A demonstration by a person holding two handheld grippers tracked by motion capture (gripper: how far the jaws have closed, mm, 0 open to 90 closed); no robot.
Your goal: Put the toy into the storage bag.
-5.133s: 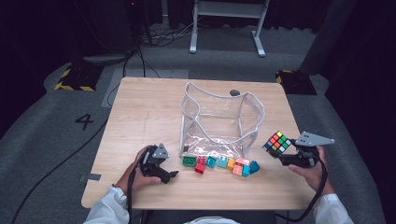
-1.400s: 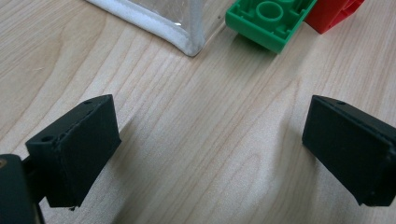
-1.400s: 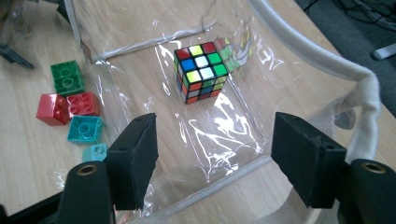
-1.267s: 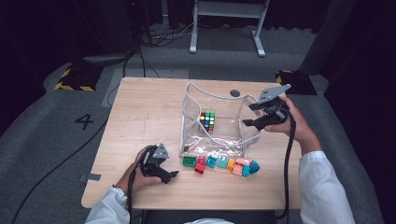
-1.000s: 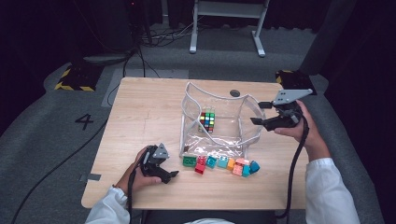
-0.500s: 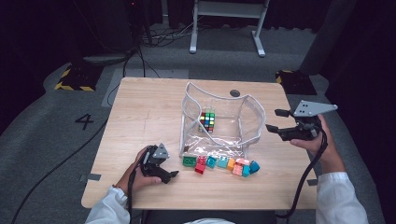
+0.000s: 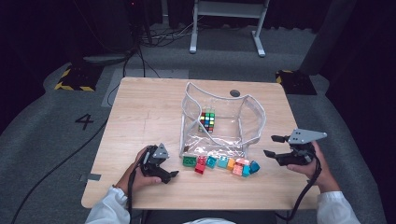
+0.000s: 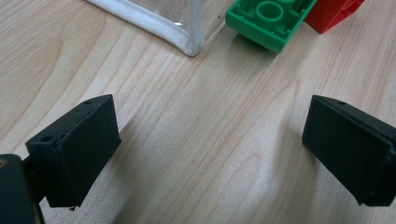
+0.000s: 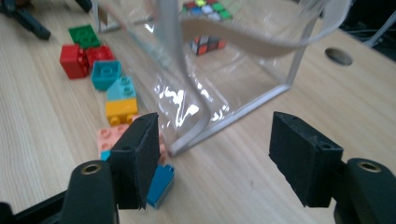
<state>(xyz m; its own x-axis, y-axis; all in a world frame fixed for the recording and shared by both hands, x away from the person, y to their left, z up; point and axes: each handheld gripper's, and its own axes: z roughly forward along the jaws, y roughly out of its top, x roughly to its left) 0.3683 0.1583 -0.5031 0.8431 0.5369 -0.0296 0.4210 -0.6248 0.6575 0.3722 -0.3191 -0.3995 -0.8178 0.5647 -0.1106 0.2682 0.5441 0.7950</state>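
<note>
High view: right gripper (image 7: pixel 275 146), jaws open and empty, is hovering at 3 o'clock of the bag (image 7: pixel 222 122) holding the cube (image 7: pixel 207 121). Left gripper view: jaws are standing wide over bare table (image 8: pixel 196 140). Right gripper view: jaws, just narrowing slightly, are framing the bag's corner beside the bricks (image 9: pixel 114 93).

toy bricks (image 7: pixel 223 163) | mixed colours | row on table, touching clear bag (image 7: pixel 223 122) front
</note>
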